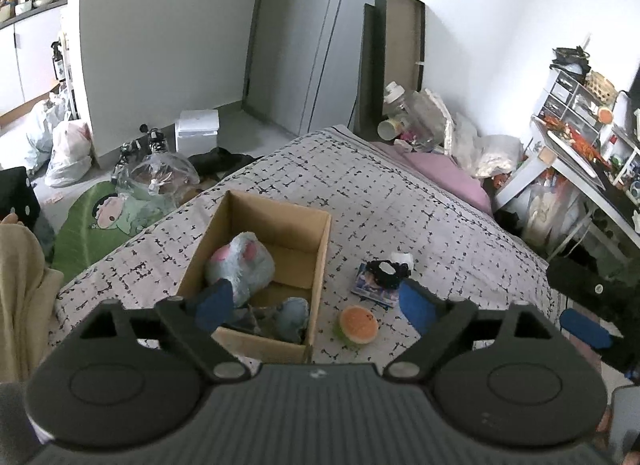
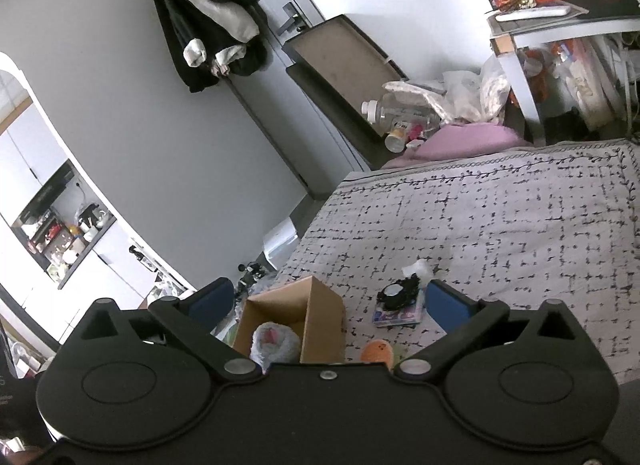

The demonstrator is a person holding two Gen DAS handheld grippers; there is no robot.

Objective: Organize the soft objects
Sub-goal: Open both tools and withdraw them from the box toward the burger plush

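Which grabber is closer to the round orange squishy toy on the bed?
Left. The left gripper hovers open just above the orange round soft toy; the right gripper, also open, sits farther back and higher.

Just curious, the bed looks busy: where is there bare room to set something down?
The bedspread is bare from the cardboard box back to the pink pillow. It is crowded right of the box, where the orange plush, the small book and the black item lie together.

Left tool [image 1: 316,305] — matte black, blue pads [image 1: 416,305], silver pivot screws, two round housings flanking a ribbed grey body. Right tool [image 2: 328,301] matches it, with a smooth black body.
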